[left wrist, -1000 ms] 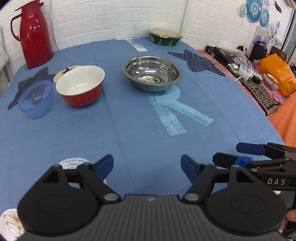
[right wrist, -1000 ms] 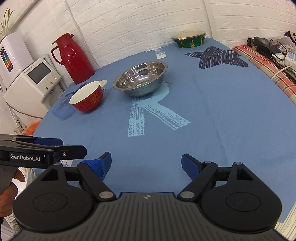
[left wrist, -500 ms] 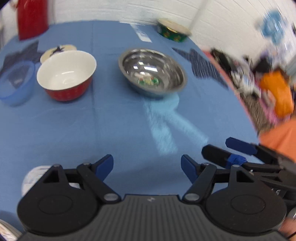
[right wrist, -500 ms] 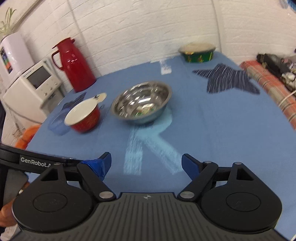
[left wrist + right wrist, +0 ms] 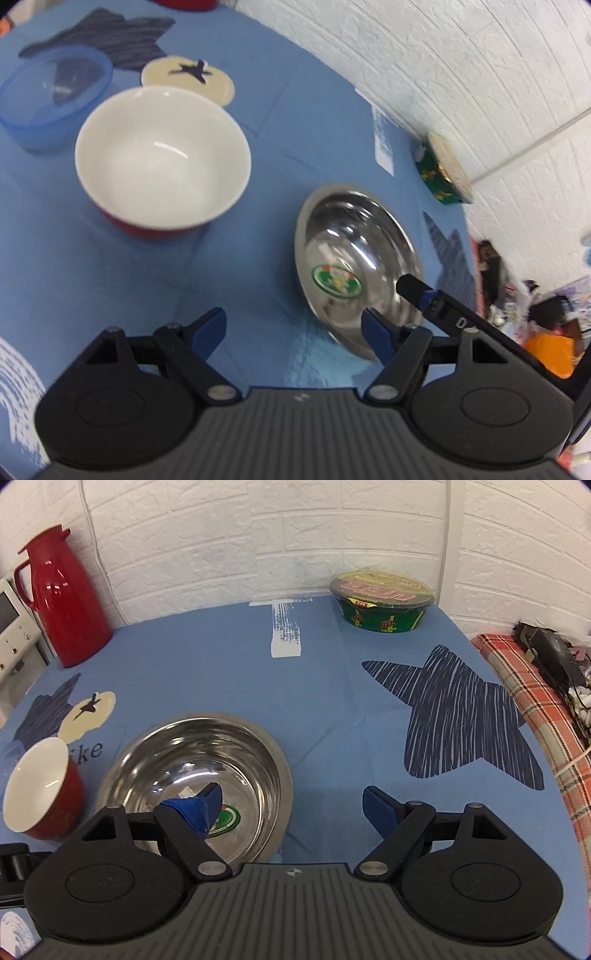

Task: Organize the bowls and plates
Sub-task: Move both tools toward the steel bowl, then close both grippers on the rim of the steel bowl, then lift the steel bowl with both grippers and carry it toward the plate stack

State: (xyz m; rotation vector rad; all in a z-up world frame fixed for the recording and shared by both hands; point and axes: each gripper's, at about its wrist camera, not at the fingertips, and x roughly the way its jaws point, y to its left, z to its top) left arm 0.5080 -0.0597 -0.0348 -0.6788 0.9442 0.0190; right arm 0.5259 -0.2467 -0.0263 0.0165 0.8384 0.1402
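Observation:
A steel bowl (image 5: pixel 354 258) (image 5: pixel 207 760) with a green sticker inside sits on the blue tablecloth. To its left stands a red bowl (image 5: pixel 162 162) (image 5: pixel 40 790) with a white inside, and farther left a clear blue bowl (image 5: pixel 51 92). My left gripper (image 5: pixel 293 328) is open and hovers tilted between the red and steel bowls, its right finger over the steel bowl's near rim. My right gripper (image 5: pixel 291 805) is open, astride the steel bowl's right rim: left finger inside the bowl, right finger outside. The right gripper's finger (image 5: pixel 421 291) also shows over that bowl in the left wrist view.
A red thermos jug (image 5: pixel 62 594) stands at the back left by the brick wall. A sealed green noodle bowl (image 5: pixel 382 602) (image 5: pixel 443 170) sits at the back right. Cluttered items lie on a checked cloth (image 5: pixel 535 701) beyond the table's right edge.
Both grippers have moved forward across the table to the bowls. The left one has tilted and swung left; the right one has closed in on the steel bowl's rim.

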